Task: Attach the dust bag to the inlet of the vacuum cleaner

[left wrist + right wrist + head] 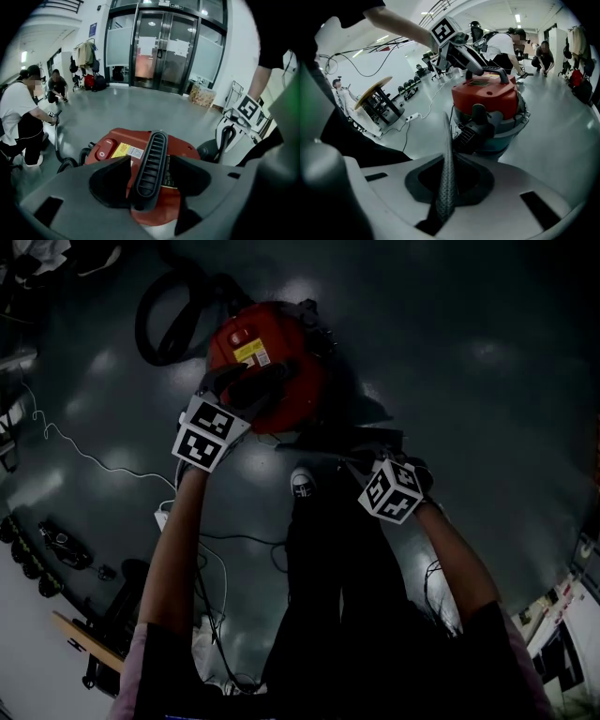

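Head view: round red plastic vacuum cleaner on bare grey floor, roomy all round.
Left gripper view: left gripper spread wide astride black ribbed handle, gaps both sides.
Right gripper view: right gripper pinched on thin grey woven dust bag, edge-on, short of vacuum.
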Demonstrator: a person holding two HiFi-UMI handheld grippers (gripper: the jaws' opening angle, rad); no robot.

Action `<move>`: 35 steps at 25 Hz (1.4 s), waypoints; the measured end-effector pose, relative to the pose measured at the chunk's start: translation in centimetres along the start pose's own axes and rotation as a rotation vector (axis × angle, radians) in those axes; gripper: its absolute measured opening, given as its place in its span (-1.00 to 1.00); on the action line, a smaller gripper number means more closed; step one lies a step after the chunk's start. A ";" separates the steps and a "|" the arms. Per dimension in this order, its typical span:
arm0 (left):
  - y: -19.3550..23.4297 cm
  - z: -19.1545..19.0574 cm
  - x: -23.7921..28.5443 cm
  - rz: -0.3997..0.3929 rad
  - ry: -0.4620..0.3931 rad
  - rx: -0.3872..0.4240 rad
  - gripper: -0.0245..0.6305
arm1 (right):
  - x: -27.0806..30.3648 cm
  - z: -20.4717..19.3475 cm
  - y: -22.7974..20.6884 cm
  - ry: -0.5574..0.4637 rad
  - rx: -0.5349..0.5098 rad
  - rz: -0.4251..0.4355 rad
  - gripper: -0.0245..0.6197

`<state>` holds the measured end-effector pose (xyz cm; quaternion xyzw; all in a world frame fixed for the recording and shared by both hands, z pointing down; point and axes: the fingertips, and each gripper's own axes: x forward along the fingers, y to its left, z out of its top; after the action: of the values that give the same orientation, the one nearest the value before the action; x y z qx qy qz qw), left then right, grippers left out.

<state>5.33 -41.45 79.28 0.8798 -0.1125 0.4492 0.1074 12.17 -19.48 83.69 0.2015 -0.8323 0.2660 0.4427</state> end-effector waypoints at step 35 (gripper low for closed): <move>0.4 -2.2 2.0 -0.018 0.023 0.019 -0.20 | 2.7 0.4 -4.5 -0.086 0.117 -0.073 -0.70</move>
<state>4.68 -41.39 82.24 0.8765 -0.0991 0.4594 0.1041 13.10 -23.55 86.93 0.2684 -0.8256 0.2891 0.4034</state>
